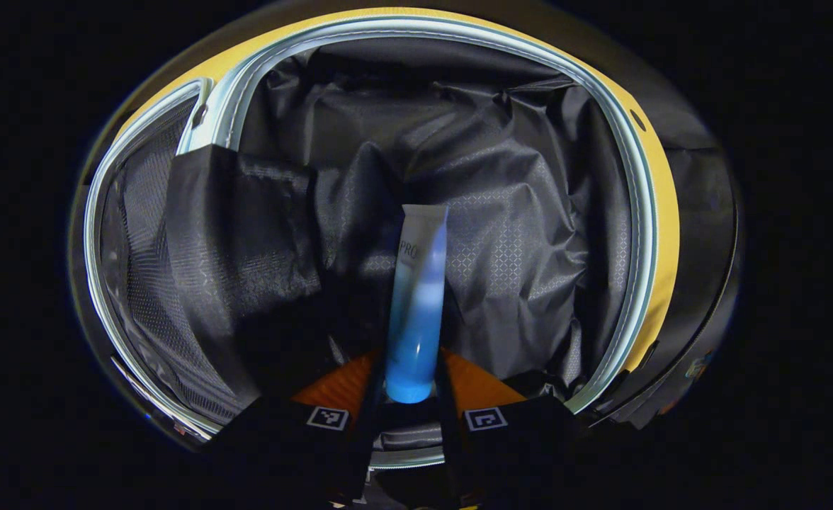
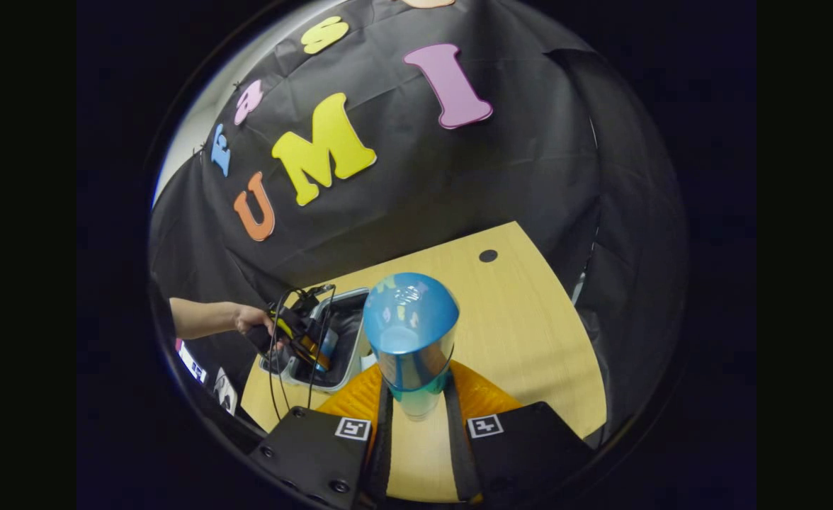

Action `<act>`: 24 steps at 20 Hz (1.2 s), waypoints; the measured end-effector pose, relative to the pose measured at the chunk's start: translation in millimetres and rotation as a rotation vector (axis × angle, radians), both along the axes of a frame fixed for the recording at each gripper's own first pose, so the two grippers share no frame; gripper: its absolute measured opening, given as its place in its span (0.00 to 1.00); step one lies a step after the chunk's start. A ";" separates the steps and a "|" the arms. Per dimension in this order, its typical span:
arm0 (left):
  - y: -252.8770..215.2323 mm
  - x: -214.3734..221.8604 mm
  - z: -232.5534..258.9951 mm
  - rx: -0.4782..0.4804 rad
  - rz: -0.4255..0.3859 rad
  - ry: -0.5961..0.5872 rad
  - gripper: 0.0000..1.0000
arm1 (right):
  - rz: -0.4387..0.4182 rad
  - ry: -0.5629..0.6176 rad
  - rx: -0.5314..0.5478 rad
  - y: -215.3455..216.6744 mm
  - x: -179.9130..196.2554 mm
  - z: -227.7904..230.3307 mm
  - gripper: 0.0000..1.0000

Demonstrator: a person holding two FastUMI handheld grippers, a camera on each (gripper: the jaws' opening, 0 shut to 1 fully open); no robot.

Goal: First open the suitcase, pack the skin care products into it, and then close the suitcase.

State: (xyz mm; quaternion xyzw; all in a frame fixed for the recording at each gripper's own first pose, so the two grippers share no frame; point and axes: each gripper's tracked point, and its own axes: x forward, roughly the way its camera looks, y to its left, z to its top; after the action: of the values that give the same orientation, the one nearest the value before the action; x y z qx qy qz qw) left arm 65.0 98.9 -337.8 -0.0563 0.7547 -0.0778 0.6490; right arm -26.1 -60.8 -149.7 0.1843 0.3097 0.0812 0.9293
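The tube (image 1: 416,297) in the left gripper view bears the partial lettering "PRO" near its upper end; the remainder is cut off. No other legible markings noted.

Light wood table (image 2: 530,333) w/ dark round hole (image 2: 488,256) nr far edge, black cloth wall (image 2: 501,177) behind

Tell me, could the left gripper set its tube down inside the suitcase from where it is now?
Probably yes. The left gripper holds the tube over the open suitcase, and nothing but its loose black lining lies below, so the way down looks free.
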 end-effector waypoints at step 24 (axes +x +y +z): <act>78.1 -144.8 221.2 -0.029 0.368 -1.055 0.92 | 0.486 0.408 0.084 283.9 90.0 -56.2 0.33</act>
State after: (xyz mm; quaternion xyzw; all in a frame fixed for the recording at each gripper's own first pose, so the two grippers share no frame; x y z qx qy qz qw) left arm -79.8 177.0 -116.6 -0.1494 0.3043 0.0088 0.9407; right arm 63.9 223.1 -205.9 0.1558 0.5208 0.2748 0.7931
